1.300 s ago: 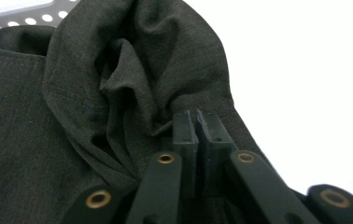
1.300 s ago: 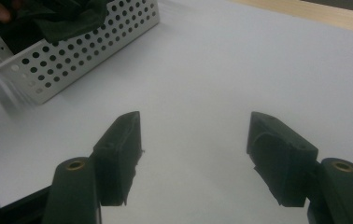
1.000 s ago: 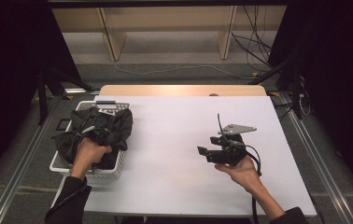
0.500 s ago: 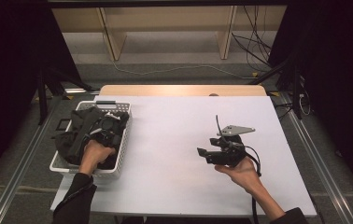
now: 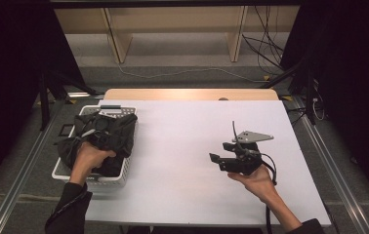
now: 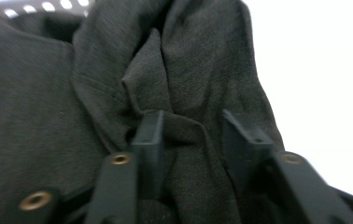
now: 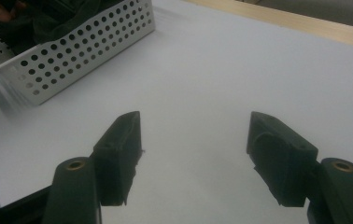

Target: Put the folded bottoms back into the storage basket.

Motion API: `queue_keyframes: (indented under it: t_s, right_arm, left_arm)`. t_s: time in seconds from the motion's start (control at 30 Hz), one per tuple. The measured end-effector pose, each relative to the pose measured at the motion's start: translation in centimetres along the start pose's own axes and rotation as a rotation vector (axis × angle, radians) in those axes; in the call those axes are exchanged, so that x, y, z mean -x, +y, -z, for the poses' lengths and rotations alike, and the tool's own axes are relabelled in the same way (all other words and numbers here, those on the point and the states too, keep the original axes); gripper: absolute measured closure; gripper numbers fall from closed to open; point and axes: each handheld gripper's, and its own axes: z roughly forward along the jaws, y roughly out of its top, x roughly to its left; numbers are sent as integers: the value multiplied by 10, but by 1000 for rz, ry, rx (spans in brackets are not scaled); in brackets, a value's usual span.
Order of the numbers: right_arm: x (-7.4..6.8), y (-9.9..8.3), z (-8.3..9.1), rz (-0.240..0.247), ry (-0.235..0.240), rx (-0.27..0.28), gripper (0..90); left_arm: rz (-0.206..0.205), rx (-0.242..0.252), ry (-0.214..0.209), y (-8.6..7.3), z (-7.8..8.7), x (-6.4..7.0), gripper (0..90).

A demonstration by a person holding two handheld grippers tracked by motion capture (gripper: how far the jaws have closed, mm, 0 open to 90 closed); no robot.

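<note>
High view, dark grey crumpled cloth garment (image 5: 105, 138) heaped in white perforated plastic basket (image 5: 116, 176) at table's left, left gripper view, left gripper (image 6: 194, 133) jaws pinching a fold, right gripper view, right gripper (image 7: 194, 140) jaws wide apart above white tabletop (image 7: 221, 70).

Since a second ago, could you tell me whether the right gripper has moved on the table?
No. The right gripper is at the same spot on the white table, equally far from its right edge, jaws open.
</note>
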Motion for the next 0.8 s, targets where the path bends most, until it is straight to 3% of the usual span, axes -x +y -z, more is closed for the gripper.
queue_keyframes:
  t_s: [0.17,0.37,0.57,0.6,0.67,0.8]
  right_arm:
    - [1,-1,3,2,-1,5,364]
    - [2,-3,5,-3,-7,11,364]
    - [3,-5,5,-3,-5,3,364]
    - [3,-5,5,-1,-7,1,364]
    - [3,-6,5,-3,-7,5,364]
    - [4,-6,6,0,-4,3,365]
  left_arm:
    - [-2,51,23,4,11,4,452]
    - [24,100,1,8,12,12,392]
    - [-16,66,-5,8,-6,28,388]
    - [-18,64,-2,6,-10,28,408]
    - [-9,74,23,4,-14,25,532]
    - [5,106,20,1,-10,13,736]
